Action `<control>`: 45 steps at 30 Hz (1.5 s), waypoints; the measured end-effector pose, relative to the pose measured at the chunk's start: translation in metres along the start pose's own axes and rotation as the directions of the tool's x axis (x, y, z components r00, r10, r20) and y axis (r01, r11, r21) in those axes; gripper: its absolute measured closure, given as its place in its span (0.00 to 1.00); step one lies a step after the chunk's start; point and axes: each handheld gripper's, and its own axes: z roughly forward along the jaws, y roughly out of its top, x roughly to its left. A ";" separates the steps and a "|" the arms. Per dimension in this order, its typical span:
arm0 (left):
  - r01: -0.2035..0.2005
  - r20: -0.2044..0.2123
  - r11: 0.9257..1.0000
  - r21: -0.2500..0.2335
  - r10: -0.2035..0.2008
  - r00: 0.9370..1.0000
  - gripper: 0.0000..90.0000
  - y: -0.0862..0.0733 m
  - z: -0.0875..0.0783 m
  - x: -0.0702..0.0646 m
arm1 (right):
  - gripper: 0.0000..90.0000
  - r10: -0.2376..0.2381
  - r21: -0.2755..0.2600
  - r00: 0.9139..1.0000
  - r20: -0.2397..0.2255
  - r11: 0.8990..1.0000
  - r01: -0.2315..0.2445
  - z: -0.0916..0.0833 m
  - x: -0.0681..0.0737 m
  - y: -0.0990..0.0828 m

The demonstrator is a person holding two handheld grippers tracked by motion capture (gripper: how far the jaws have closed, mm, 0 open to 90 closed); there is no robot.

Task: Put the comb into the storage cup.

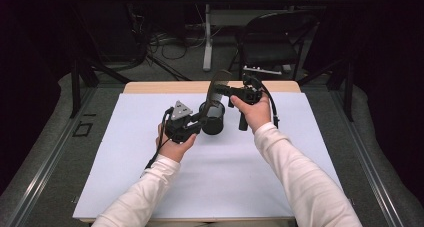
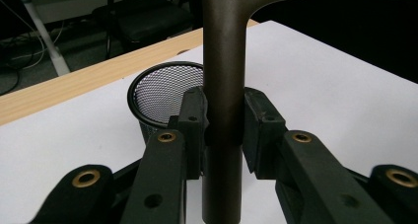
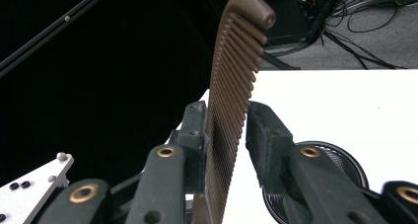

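A brown comb (image 1: 218,84) stands tilted above a black mesh cup (image 1: 212,118) on the white sheet. In the left gripper view, my left gripper (image 2: 223,120) is shut on the comb's smooth handle (image 2: 223,86), with the mesh cup (image 2: 162,93) just behind. From the high view, the left gripper (image 1: 202,118) sits beside the cup and my right gripper (image 1: 225,91) reaches in from the right. The right gripper (image 3: 226,125) has both pads against the toothed part of the comb (image 3: 231,95). The cup's rim (image 3: 340,165) shows below it.
A white sheet (image 1: 225,177) covers the wooden table (image 1: 165,87). A black chair (image 1: 272,42) and floor cables lie beyond the far edge. The left gripper's grey plate (image 3: 34,184) shows at lower left in the right gripper view.
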 end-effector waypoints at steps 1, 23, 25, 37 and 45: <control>0.000 0.001 1.000 0.000 0.000 1.000 0.81 0.000 0.000 0.000 | 0.80 0.002 0.002 1.000 -0.001 1.000 -0.002 0.000 0.000 0.000; -0.012 0.008 1.000 0.003 0.012 1.000 0.81 -0.001 0.002 -0.002 | 0.90 0.014 0.074 1.000 -0.011 0.997 -0.013 0.000 -0.002 0.001; -0.014 0.009 1.000 0.004 0.014 1.000 0.81 -0.001 0.002 -0.002 | 0.91 0.016 0.076 1.000 -0.013 0.997 -0.015 0.000 -0.002 0.001; -0.005 0.032 1.000 -0.001 0.005 0.999 0.81 -0.001 0.002 -0.001 | 0.96 0.054 0.095 0.998 -0.044 0.994 -0.049 -0.002 -0.005 0.003; -0.004 0.035 1.000 -0.001 0.004 0.999 0.81 -0.001 0.002 -0.001 | 0.96 0.029 0.096 0.998 -0.051 0.995 -0.024 -0.002 -0.005 0.003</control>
